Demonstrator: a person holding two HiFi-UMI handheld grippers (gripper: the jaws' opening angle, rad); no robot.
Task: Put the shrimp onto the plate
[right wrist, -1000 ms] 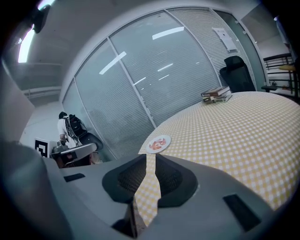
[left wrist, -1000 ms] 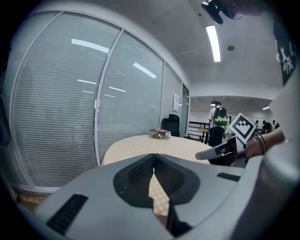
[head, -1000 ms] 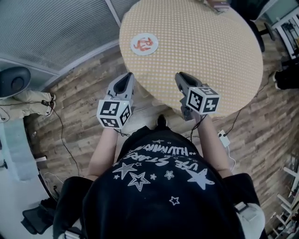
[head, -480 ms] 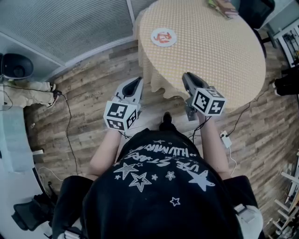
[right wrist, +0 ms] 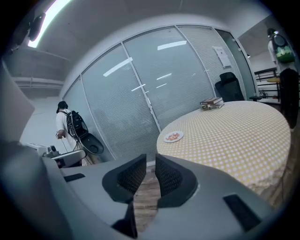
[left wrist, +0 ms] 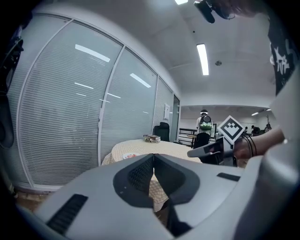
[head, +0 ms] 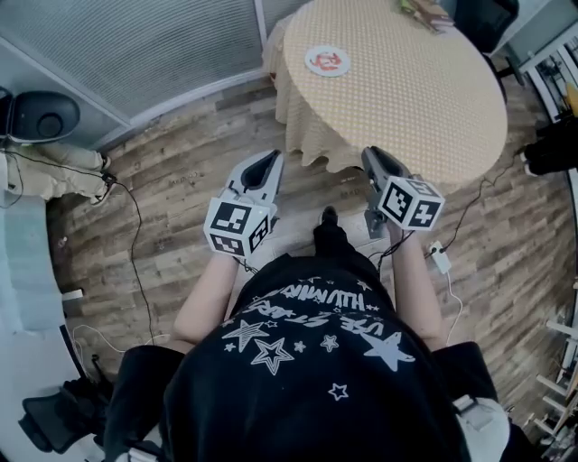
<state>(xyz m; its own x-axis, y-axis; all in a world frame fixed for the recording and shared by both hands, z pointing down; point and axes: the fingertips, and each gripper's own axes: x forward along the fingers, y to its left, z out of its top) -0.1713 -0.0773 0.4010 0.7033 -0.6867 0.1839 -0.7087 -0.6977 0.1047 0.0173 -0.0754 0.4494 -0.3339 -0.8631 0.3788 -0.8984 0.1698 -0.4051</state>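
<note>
While both hand-held grippers hang over the floor, the orange-red shrimp (head: 329,60) already lie on the small white round plate (head: 315,65) far ahead, roughly midway between them. Left gripper (head: 268,161) pinched together, right gripper (head: 370,155) slightly parted, both empty.

Head cam sits above the wearer and points steeply down. I get the left gripper (head: 268,161), the right gripper (head: 372,155), the wood floor (head: 181,180) and the round table (head: 406,99) far up top. Each gripper cam rides low, looking along its own jaws toward that table from off its edge. All three share the table, the plate (head: 327,60) and the books (head: 424,11). The left cam also catches the right gripper.
</note>
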